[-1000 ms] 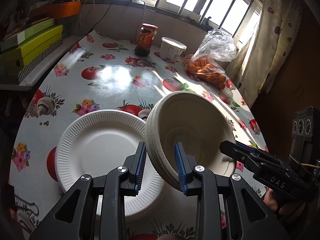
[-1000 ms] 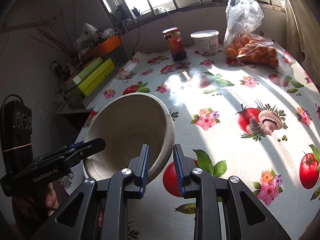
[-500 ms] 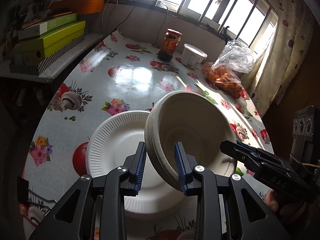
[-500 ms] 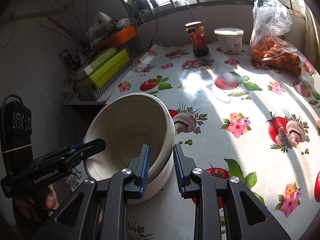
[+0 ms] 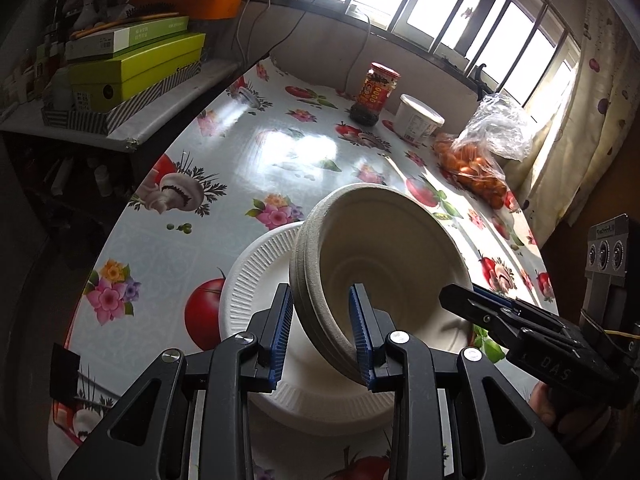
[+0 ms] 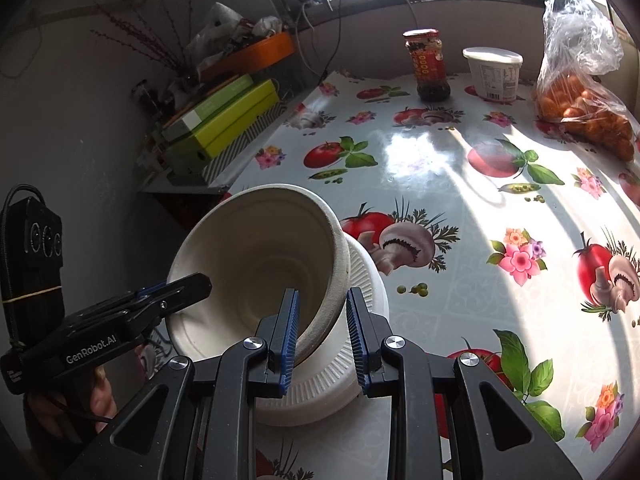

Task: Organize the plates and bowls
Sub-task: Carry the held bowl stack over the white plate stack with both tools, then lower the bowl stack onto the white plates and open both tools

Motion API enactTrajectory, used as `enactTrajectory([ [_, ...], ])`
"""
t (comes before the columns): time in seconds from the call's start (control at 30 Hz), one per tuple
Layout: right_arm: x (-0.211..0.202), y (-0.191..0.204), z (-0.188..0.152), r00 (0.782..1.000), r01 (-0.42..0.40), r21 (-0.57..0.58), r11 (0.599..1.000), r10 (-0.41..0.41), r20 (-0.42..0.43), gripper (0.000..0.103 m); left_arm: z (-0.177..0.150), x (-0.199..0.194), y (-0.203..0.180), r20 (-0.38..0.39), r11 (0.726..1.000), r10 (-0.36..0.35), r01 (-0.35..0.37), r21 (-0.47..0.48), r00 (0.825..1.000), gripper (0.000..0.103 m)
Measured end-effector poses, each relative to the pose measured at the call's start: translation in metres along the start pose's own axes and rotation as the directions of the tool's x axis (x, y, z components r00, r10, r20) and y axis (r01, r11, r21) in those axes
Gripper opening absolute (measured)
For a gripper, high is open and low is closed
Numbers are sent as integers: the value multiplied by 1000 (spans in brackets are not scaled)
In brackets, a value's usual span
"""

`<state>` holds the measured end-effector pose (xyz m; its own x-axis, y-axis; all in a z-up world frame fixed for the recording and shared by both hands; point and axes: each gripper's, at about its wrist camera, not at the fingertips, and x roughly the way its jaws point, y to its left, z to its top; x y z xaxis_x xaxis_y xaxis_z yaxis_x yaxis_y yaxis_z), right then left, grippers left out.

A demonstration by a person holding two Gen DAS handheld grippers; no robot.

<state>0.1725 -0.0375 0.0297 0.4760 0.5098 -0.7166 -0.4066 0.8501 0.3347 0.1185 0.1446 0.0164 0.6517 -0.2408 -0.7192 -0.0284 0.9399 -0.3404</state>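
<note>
Bowl held by both grippers above the plate

Bowl (image 5: pixel 380 272) hangs tilted, pinched at opposite sides of its rim; the left gripper (image 5: pixel 322 336) clamps the near-left rim between its blue pads, and the right gripper (image 6: pixel 322 330) clamps the other side, each with one pad inside the bowl and one outside; the thick rim looks like several bowls nested, though I cannot tell how many. Just beneath lies the white ribbed plate (image 5: pixel 256 276) on the table (image 5: pixel 240 168), near its front edge; whether the bowl's low edge touches the plate I cannot tell.

Risks, as I judge them: the tilt could let nested bowls slide apart if either grip slackens; uneven lowering could catch the plate's rim and push it toward the table edge; soft paper rims may crumple under the pinch. Farther off stand a jar (image 5: pixel 376 94), a white tub (image 5: pixel 418 118) and a bag of small orange fruit (image 5: pixel 480 160), well clear.
</note>
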Motion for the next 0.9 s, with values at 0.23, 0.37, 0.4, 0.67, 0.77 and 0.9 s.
enactTrajectory([
  [0.23,9,4,2,1000,-6,-7,1000,6,-18,24,-1,4,9,-12,1000,14,-15,-20,1000,30],
  [0.37,13,4,3,1000,-3,-4,1000,3,-25,24,-2,7,11,-20,1000,16,-16,-23,1000,30],
  [0.4,14,4,4,1000,-3,-2,1000,3,-26,24,-2,8,12,-22,1000,15,-16,-24,1000,30],
  [0.67,17,2,4,999,-1,4,1000,2,-32,25,-3,15,16,-37,999,11,-12,-34,999,30],
  [0.77,18,2,5,1000,0,3,1000,0,-30,25,-3,15,16,-38,999,9,-11,-36,999,30],
  [0.9,18,2,5,1000,0,8,1000,0,-31,25,-2,15,16,-37,999,7,-8,-37,999,30],
])
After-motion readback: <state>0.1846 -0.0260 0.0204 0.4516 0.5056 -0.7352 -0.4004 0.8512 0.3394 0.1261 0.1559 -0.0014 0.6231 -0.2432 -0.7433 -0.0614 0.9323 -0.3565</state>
